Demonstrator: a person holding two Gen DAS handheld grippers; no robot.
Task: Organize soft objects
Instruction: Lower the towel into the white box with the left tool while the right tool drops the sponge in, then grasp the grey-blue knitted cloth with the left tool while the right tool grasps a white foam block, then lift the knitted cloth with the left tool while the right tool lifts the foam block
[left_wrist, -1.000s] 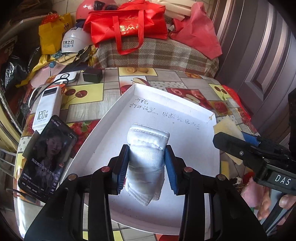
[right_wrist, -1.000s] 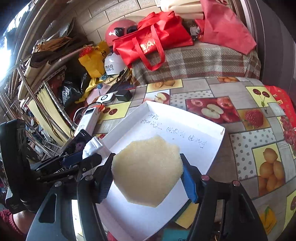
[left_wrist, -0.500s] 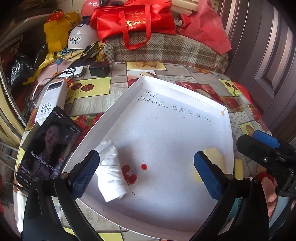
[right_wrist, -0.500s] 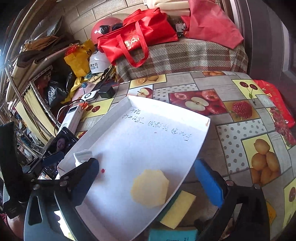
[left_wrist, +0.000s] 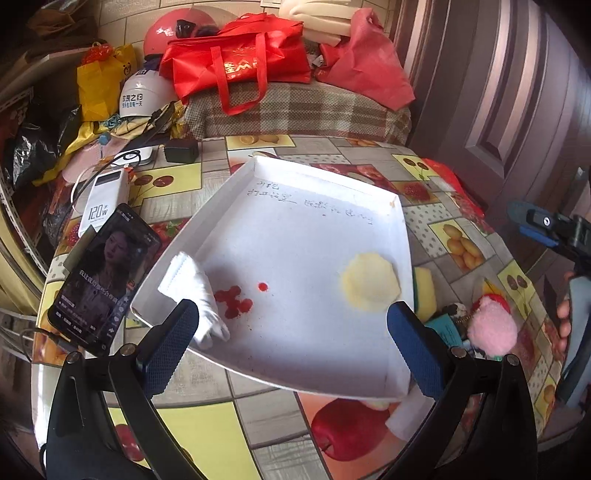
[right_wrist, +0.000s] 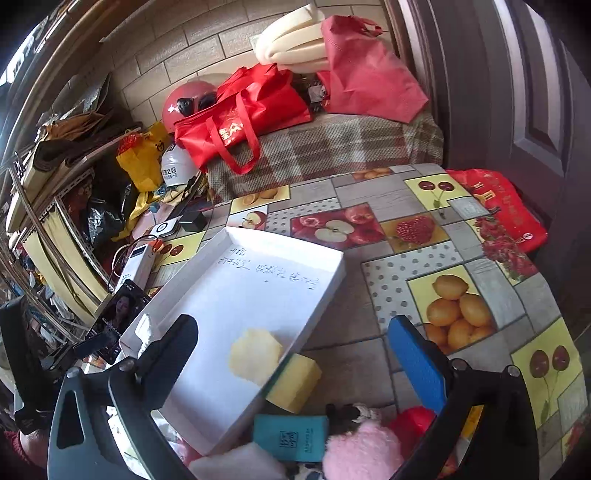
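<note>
A white tray (left_wrist: 306, 243) (right_wrist: 258, 280) lies on the fruit-patterned tablecloth. A folded white cloth (left_wrist: 192, 295) rests against the tray's left wall, and a pale yellow round sponge (left_wrist: 370, 280) (right_wrist: 255, 356) lies at the tray's right side. Red spots mark the tray floor between them. My left gripper (left_wrist: 291, 347) hangs open over the tray's near edge, empty. My right gripper (right_wrist: 295, 358) is open and empty too, above the tray's near right corner. Outside the tray lie a yellow-green sponge (right_wrist: 295, 382) (left_wrist: 424, 291), a teal block (right_wrist: 291, 437) and a pink plush (right_wrist: 364, 452) (left_wrist: 491, 328).
A phone (left_wrist: 105, 277) and a white power bank (left_wrist: 105, 205) lie left of the tray. Red bags (left_wrist: 236, 66), helmets and a plaid cushion (right_wrist: 332, 147) crowd the back. A door (right_wrist: 517, 92) stands at the right. A hand (left_wrist: 565, 321) holds the right gripper.
Both grippers let go and opened wide: the white cloth and the yellow round sponge dropped into the tray. Both hands then drew back from the tray, the right one also rising.
</note>
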